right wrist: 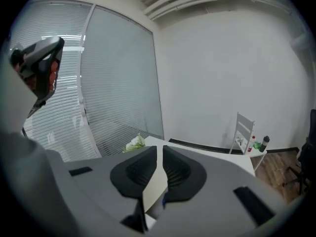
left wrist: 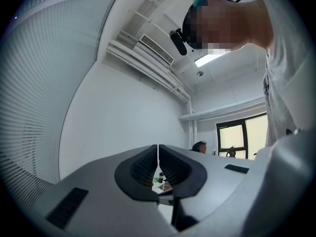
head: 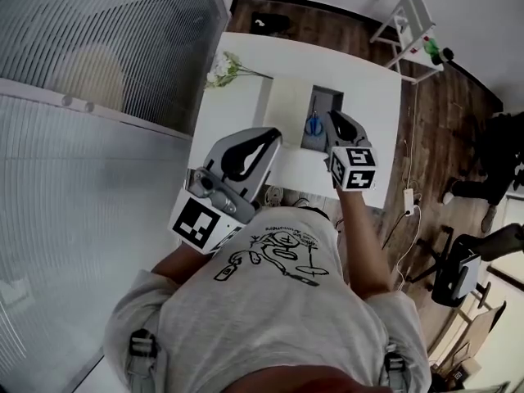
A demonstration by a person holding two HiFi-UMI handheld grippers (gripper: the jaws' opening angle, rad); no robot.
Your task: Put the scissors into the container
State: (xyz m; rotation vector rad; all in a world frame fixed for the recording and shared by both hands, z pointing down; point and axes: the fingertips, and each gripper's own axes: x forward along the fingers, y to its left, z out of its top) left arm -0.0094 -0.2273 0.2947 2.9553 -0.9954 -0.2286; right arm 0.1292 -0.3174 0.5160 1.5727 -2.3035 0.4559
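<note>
- Closest to the head camera is the person's light grey T-shirt with a black line drawing [head: 278, 301], which fills the bottom of that view.
- Just ahead of the chest is the left gripper [head: 273, 136], grey with black pads, over the near left corner of the white rectangular table [head: 237, 113]. Its black-and-white marker cube [head: 196, 222] sits at the hand end.
- In its own view the left gripper [left wrist: 158, 149] points up at the white wall and ceiling. Its jaws are pressed together with nothing between them.
- The right gripper [head: 334, 118] reaches further over the table, its marker cube [head: 354, 168] facing up.
- In the right gripper view, the right gripper [right wrist: 160, 152] has its jaws drawn almost together, with only a thin slit between the pads, and it holds nothing.
- A dark grey rectangular container [head: 329, 98] lies about mid-table, a little toward the right edge.
- The blue-handled scissors [head: 313, 125] lie inside the container, at its near left part, just beside the right gripper's tip.
- A pale cream rectangular mat [head: 286, 105] lies just left of the container.
- A bunch of white flowers with green stems [head: 221, 70] lies at the far left corner of the table.
- A white slatted chair [head: 405, 23] stands beyond the far right corner, on the brown wooden floor [head: 434, 137].
</note>
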